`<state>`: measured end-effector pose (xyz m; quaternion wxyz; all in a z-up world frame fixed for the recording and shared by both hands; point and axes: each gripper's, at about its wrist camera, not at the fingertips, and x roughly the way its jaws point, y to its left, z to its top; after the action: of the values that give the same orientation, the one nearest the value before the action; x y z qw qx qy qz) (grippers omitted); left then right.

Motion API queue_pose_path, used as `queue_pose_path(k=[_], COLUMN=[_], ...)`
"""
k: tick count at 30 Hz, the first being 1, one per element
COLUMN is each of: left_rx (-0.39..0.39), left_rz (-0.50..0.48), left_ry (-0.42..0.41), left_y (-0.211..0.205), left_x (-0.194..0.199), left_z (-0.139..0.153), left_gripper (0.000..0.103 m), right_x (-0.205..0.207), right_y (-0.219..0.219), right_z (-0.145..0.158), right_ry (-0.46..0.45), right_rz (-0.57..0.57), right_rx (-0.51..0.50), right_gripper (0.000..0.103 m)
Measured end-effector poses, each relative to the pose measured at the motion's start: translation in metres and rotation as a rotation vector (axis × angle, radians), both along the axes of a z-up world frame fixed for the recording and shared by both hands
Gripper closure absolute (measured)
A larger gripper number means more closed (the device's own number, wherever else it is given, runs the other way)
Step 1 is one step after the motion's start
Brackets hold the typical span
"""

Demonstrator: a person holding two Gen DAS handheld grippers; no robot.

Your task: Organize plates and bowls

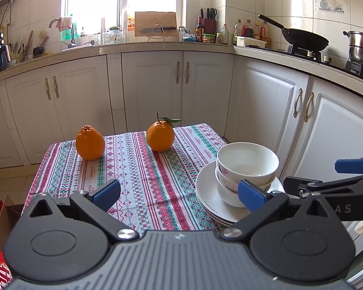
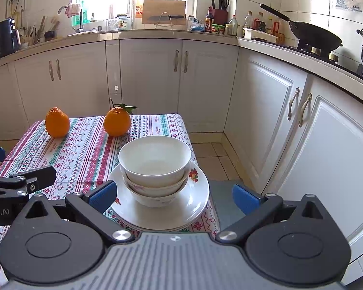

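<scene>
The white bowls [image 2: 155, 162] sit nested, one inside another, on a stack of white plates [image 2: 196, 203] at the near right corner of the cloth-covered table [image 2: 84, 149]. In the right wrist view the stack lies at about 12 o'clock, straight ahead. In the left wrist view it is off at about 2 o'clock. Nesting keeps the crockery compact and steady, and by my reading the sorting is largely done. How many bowls are in the nest is hard to tell; at least two rims show, perhaps three.

The right gripper [image 2: 174, 197] has its blue pads spread wide with nothing between them, and it holds back just short of the plates, the stack framed between its fingers. The left gripper [image 1: 179, 192] is equally wide open and empty, hovering over bare cloth to the left of the stack. Its right pad overlaps the bowls in its own view, but I judge it to be in front of them rather than touching.

Two oranges [image 2: 57, 122] stand well apart from the crockery, near the far edge at about 10 and 11 o'clock in the right wrist view.
</scene>
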<state>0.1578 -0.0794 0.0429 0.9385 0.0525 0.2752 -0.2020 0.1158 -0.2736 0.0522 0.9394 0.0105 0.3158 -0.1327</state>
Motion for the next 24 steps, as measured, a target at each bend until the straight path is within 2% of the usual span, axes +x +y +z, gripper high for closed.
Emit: queue_pose_path(k=[24], left_rx=[-0.005], left_rz=[0.006], left_ry=[0.004], left_y=[0.001], left_x=[0.0], left_z=[0.0001], left_gripper=[0.001], right_x=[-0.0004], right_y=[0.0006], right_z=[0.0006], right_ry=[-0.005], right_rz=[-0.001], right_rx=[-0.005], right_gripper=[0.0])
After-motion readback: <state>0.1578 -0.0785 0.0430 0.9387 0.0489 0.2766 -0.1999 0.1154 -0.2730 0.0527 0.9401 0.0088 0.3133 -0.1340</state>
